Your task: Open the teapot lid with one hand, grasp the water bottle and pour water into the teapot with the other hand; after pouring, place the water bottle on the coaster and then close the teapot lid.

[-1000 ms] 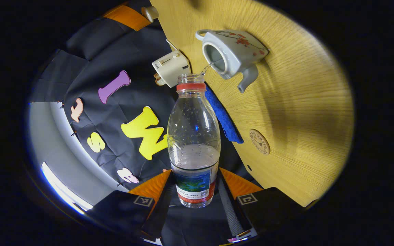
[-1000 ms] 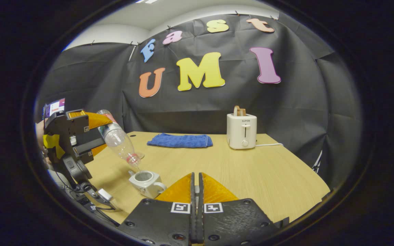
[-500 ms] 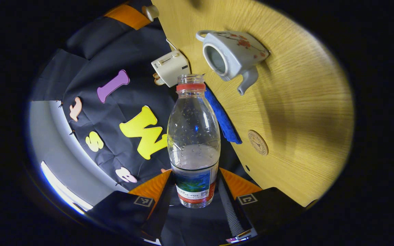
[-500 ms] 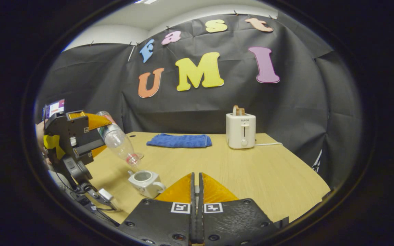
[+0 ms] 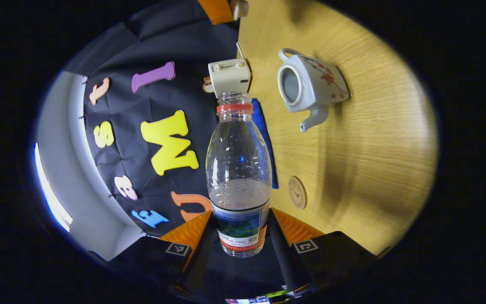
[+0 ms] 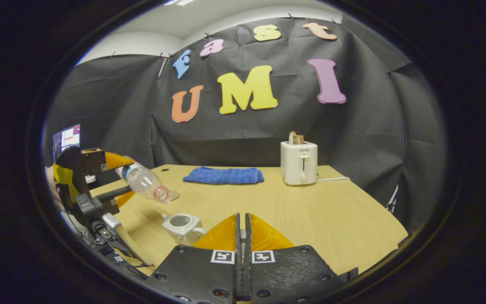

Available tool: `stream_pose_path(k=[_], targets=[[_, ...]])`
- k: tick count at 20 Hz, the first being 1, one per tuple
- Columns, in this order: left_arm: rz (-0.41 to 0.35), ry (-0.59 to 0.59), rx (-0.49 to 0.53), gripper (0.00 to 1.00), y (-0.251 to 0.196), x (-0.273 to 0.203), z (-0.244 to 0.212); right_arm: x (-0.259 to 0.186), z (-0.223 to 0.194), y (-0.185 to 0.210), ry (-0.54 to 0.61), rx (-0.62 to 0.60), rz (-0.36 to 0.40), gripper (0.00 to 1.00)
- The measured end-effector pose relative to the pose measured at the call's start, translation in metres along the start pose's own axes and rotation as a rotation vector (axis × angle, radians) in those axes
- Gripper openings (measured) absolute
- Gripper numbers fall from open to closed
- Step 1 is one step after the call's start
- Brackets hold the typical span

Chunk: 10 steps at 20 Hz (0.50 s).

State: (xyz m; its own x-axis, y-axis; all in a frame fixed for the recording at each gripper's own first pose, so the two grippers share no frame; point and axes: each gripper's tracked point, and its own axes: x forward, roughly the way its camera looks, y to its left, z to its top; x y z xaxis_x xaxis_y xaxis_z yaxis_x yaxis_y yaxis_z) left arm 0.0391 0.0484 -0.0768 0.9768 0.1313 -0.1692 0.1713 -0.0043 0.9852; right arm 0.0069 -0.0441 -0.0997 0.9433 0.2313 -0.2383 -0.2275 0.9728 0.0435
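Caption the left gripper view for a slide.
Hand-held gripper holds the water bottle beside the open teapot, coaster below.

Wall: black cloth (image 6: 99, 114), creased, pinned along its top edge — it wraps the back and both sides.
Ceiling: pale, above the cloth — a bright light strip (image 5: 51, 198) in the left gripper view.
Counter: light wood grain (image 6: 319, 211), a small round hole near the back left edge.
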Motion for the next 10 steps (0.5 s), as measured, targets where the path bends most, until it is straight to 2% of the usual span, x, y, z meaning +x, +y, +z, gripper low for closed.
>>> stream_pose_path(k=[3, 7, 10], targets=[[-0.039, 0.004, -0.250, 0.74, -0.010, -0.007, -0.006, 0.000, 0.004, 0.002, -0.005, -0.008, 0.001, 0.00], [-0.114, 0.019, -0.737, 0.74, -0.018, -0.008, -0.019, -0.001, 0.005, 0.006, -0.003, -0.018, 0.000, 0.00], [-0.132, 0.020, -1.012, 0.74, -0.015, -0.014, -0.023, 0.001, 0.007, 0.014, -0.001, -0.024, 0.012, 0.00]])
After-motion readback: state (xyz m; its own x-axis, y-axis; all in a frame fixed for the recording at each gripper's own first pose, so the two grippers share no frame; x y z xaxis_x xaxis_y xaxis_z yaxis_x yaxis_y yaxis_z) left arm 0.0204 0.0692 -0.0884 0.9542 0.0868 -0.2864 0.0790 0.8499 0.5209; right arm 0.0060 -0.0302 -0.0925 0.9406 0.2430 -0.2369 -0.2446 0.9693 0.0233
